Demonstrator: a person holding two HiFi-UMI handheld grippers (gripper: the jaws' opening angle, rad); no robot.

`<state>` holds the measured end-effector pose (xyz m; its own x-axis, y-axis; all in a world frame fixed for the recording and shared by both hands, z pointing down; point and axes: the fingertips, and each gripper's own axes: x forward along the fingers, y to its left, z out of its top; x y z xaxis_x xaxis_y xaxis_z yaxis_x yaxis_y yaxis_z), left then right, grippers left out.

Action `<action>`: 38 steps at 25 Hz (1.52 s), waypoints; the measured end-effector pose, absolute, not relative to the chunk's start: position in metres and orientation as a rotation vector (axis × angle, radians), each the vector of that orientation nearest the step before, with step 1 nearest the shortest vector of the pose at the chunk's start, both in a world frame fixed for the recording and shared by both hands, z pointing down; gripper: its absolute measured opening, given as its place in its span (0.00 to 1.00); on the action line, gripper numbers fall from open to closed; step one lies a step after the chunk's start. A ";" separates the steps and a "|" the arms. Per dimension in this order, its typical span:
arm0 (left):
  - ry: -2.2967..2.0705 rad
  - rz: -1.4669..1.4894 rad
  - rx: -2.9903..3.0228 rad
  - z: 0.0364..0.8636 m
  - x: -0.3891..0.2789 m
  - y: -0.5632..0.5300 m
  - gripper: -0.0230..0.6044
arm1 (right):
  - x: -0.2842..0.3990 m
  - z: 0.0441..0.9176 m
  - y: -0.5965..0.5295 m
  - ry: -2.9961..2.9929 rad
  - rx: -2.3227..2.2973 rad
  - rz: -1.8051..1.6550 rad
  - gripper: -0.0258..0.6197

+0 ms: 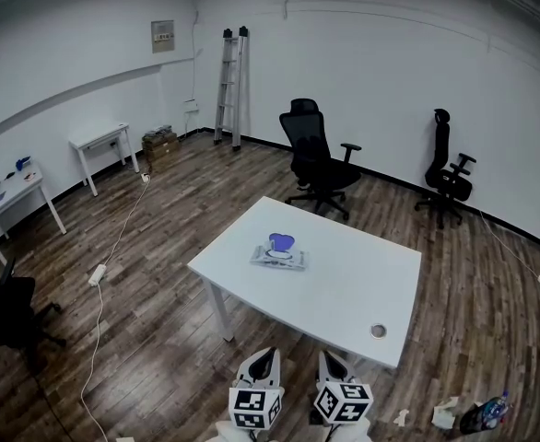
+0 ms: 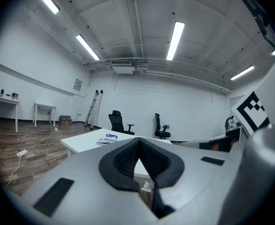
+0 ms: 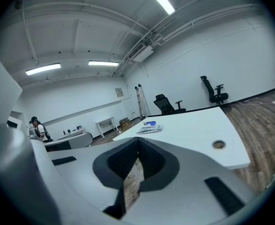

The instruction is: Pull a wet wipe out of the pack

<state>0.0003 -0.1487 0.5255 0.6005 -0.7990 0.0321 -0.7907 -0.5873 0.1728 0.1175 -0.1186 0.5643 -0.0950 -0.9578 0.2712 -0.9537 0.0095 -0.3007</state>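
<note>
The wet wipe pack (image 1: 278, 256) lies flat on the white table (image 1: 344, 279), left of its middle, with a blue lid raised on top. Both grippers hang in front of the table's near edge, well short of the pack and touching nothing. My left gripper (image 1: 266, 354) is shut and holds nothing. My right gripper (image 1: 331, 358) is beside it, also shut and holding nothing. The left gripper view has the pack (image 2: 108, 138) far ahead beyond the closed jaw tips (image 2: 138, 140). In the right gripper view the pack (image 3: 150, 127) sits on the table past the closed tips (image 3: 138, 140).
A round cable hole (image 1: 378, 331) is near the table's front right corner. Two black office chairs (image 1: 318, 157) (image 1: 447, 168) stand behind the table. A ladder (image 1: 231, 86) leans on the back wall. Small desks (image 1: 101, 141) line the left wall. A cable and power strip (image 1: 97, 273) cross the floor at left.
</note>
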 end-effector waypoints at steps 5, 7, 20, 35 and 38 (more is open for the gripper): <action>-1.356 -0.068 2.652 0.525 -0.001 -0.166 0.03 | 0.118 0.566 -0.133 2.224 -2.092 -0.656 0.05; -1.356 -0.065 2.655 0.525 0.000 -0.171 0.03 | 0.119 0.567 -0.137 2.220 -2.088 -0.660 0.05; -1.365 -0.064 2.632 0.532 -0.002 -0.188 0.03 | 0.124 0.572 -0.157 2.215 -2.105 -0.679 0.05; -1.422 -0.085 2.630 0.525 -0.007 -0.228 0.03 | 0.112 0.563 -0.206 2.284 -2.034 -0.626 0.05; -1.437 -0.085 2.622 0.526 -0.007 -0.239 0.03 | 0.113 0.564 -0.218 2.290 -2.026 -0.629 0.05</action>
<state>-0.0070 -0.2394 0.5260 0.5394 -0.8417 0.0227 -0.8332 -0.5297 0.1590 0.1131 -0.2179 0.5635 -0.1573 -0.9561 0.2472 -0.9482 0.0763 -0.3083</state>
